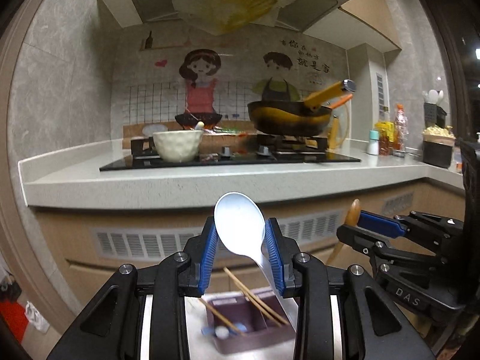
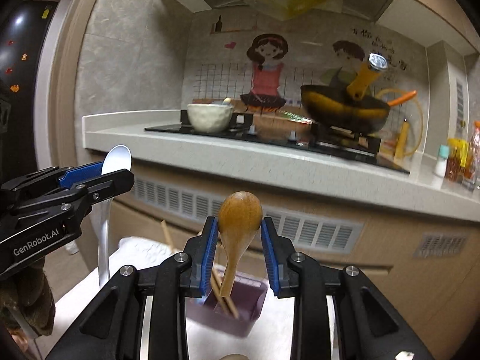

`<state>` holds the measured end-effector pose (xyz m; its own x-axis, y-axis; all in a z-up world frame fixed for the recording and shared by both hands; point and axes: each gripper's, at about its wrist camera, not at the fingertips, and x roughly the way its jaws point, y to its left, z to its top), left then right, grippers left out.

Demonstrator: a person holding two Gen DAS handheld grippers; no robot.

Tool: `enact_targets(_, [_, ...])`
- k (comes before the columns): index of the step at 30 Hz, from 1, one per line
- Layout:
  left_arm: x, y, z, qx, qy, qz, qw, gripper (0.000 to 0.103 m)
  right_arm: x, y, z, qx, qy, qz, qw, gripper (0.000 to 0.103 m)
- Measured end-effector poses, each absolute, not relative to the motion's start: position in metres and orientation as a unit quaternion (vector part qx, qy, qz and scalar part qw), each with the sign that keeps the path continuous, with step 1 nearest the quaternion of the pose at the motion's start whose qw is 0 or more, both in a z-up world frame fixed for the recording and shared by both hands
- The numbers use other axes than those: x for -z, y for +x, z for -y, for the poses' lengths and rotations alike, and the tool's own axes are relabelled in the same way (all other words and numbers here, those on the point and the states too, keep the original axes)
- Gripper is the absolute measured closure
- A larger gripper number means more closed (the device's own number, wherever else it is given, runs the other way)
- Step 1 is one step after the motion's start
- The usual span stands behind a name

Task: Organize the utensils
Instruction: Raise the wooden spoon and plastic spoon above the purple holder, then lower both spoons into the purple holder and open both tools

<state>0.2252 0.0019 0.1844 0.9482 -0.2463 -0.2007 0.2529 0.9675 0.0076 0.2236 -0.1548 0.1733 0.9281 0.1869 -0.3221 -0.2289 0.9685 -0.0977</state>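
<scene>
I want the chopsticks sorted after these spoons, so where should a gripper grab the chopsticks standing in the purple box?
Grip the chopsticks on their upper shafts, coming down from above. They lean tilted in the purple box with lower ends inside, so only the tops stand free. Both grippers are occupied: the left gripper holds the white spoon, the right gripper the wooden spoon.

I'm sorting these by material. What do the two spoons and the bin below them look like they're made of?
White spoon: likely plastic, smooth and slightly translucent at the handle. Brown spoon: probably wood, warm brown, satin sheen. Bin: looks like matte purple plastic, though it is blurred.
</scene>
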Motion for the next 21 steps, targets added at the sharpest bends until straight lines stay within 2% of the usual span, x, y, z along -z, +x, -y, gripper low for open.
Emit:
enact_targets(4, [-0.167, 0.256, 0.005, 0.104, 0.035, -0.087, 0.990, 0.069, -0.163, 0.252, 0.156, -0.093, -0.074, -0.163, 0.979, 0.075])
enact_targets(13, [-0.085, 0.302, 0.028, 0.051, 0.087, -0.062, 0.993, 0.069, -0.109, 0.296, 0.160, -0.079, -0.086, -0.212, 0.970, 0.075])
enact_targets(21, [-0.016, 0.331, 0.036, 0.066, 0.086, -0.134, 0.985, 0.068, -0.058, 0.317, 0.157, -0.092, -0.093, -0.261, 0.956, 0.075])
